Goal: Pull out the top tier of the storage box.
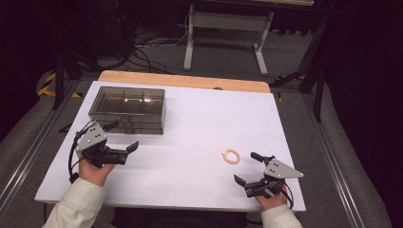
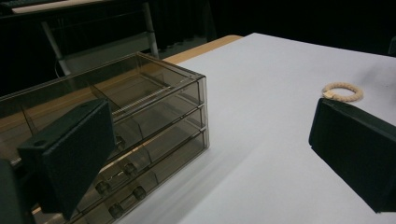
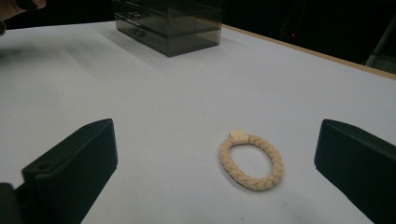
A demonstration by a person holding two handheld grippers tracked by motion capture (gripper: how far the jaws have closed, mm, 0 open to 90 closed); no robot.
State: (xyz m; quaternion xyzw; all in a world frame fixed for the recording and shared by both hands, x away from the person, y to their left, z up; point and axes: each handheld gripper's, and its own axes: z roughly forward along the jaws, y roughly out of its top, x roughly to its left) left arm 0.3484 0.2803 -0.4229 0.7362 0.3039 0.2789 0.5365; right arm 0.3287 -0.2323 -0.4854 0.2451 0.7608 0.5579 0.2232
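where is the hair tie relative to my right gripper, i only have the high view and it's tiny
Observer: The hair tie lies flat on the table, ahead of the right gripper and between the lines of its open jaws, nearer the right-hand one.
Operator: is it plain or braided
Observer: Braided, with a small flat tab at its far edge.
Operator: are the drawers of the box shut
Observer: The left gripper view shows the drawer box with its drawers pushed in and round knobs on the fronts.
Operator: left gripper holding anything
Observer: No, the left gripper is open and empty.

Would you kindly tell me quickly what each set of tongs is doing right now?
Left tongs: open, holding nothing.
Right tongs: open, holding nothing.
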